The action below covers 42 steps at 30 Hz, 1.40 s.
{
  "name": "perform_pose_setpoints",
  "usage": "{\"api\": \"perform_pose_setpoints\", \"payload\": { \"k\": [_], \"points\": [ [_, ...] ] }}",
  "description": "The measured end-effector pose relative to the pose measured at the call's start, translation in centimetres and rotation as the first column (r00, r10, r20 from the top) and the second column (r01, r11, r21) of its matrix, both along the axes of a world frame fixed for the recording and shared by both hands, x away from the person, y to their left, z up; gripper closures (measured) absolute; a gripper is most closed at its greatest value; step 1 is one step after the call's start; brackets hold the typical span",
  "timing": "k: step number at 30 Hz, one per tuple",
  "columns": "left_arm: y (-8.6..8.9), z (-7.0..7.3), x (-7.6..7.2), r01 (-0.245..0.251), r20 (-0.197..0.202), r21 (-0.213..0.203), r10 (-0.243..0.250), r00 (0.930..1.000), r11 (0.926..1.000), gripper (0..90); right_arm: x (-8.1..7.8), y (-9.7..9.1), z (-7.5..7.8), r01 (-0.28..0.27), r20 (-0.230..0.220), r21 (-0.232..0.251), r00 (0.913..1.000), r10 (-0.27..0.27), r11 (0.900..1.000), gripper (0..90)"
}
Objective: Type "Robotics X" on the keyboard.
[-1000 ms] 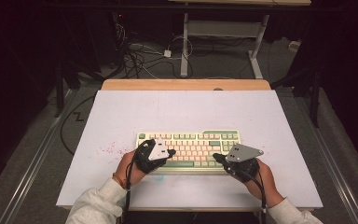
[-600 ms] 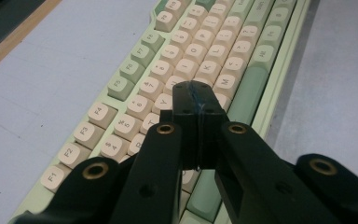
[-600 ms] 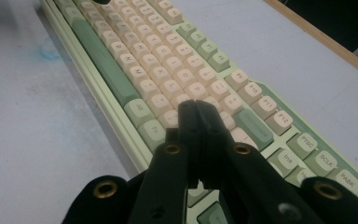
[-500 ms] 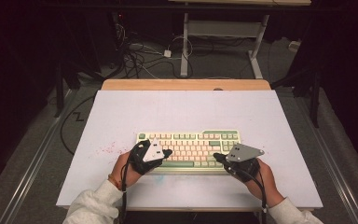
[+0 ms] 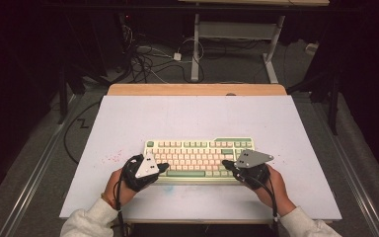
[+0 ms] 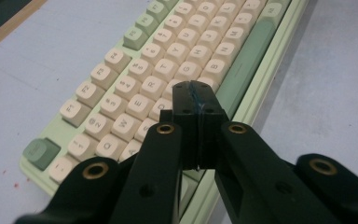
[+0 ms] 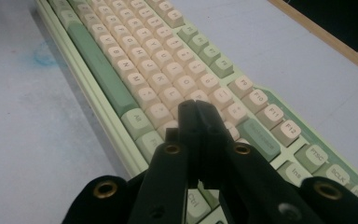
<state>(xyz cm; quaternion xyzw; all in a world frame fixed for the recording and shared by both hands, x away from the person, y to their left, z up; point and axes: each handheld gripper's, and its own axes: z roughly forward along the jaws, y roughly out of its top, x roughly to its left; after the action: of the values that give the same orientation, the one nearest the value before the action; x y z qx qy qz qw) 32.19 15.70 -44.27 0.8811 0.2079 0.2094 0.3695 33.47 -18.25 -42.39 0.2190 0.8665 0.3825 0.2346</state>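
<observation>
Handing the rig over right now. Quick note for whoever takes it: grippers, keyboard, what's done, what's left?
Left gripper: jaws shut, nothing between them, tip over the keyboard's left-hand letter keys, near the bottom rows.
Right gripper: jaws shut, nothing held, tip over the keys near the space bar's right end.
Keyboard: green and cream, flat on the white table, near the person's edge, roughly centred.
Done: both closed tips are lined up over the keys, one per side.
Left: the key presses themselves; the pictures cannot tell whether either tip touches a key yet. Probably keep jaws shut and poke with the tips.
</observation>
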Motion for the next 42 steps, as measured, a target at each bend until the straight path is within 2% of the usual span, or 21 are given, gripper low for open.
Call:
{"api": "perform_pose_setpoints", "payload": {
  "k": [10, 23, 38, 42],
  "points": [
    [1.7, -0.5, -0.7, -0.030, -0.016, -0.003, 0.030, 0.9994, 0.9996, 87.7, 1.9, 2.4, -0.5, -0.010, -0.009, -0.028, 0.9999, 0.010, 0.9995, 90.0],
    [2.7, -0.6, -1.0, -0.042, -0.016, -0.005, 0.042, 0.9990, 0.9991, 87.7, 4.0, 5.4, -1.3, -0.029, -0.026, -0.076, 0.9993, 0.027, 0.9967, 90.0],
    [2.7, -0.7, -1.0, -0.038, -0.019, 0.000, 0.038, 0.9991, 0.9993, 87.7, 5.3, 6.4, -2.4, -0.012, -0.044, -0.125, 0.9990, 0.006, 0.9921, 90.0],
    [2.7, -0.7, -0.9, -0.034, -0.022, 0.004, 0.034, 0.9992, 0.9994, 87.7, 5.5, 6.5, -2.5, -0.009, -0.045, -0.123, 0.9990, 0.003, 0.9923, 90.0]
  ]
}}
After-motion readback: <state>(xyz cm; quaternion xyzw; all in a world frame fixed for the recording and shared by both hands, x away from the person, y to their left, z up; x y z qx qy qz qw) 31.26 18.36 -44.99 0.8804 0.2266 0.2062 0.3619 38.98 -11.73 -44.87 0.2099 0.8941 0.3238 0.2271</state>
